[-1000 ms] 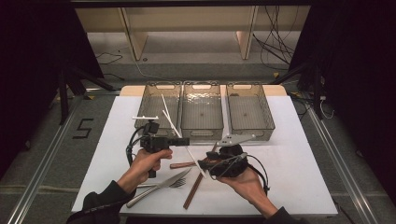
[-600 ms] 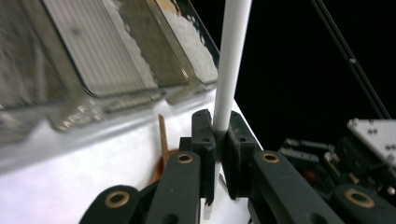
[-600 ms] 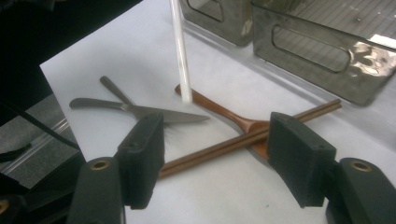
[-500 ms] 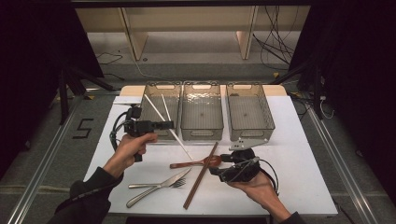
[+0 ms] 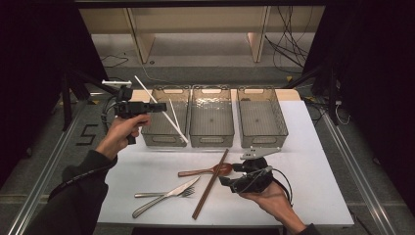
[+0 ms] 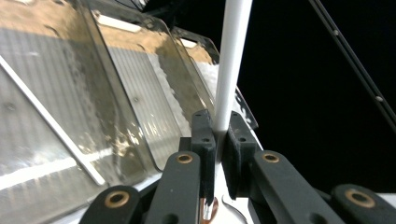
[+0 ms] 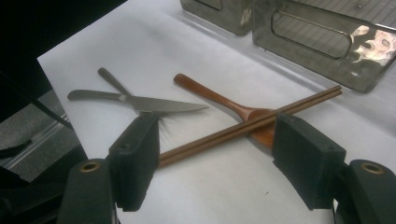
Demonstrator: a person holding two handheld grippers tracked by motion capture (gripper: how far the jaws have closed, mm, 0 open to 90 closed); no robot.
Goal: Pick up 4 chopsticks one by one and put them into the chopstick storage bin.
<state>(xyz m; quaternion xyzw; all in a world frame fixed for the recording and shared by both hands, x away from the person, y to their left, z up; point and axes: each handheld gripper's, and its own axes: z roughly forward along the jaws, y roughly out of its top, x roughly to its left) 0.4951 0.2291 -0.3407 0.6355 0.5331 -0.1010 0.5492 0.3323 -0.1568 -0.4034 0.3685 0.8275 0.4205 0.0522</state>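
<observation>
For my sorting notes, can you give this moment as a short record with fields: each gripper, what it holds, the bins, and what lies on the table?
left gripper: shut on a white chopstick, raised beside the left bin
second white chopstick: leans in the left bin
right gripper: jaws just opened, holding nothing, low over the brown chopsticks
wooden spoon: on the table, under the brown chopsticks
knife and fork: crossed, at the table's near side
middle bin, right bin: look empty

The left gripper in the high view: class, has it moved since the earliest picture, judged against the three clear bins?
Yes. The left gripper, shut on a white chopstick, has gone up-left, from in front of the left bin to beside its left wall.
</observation>
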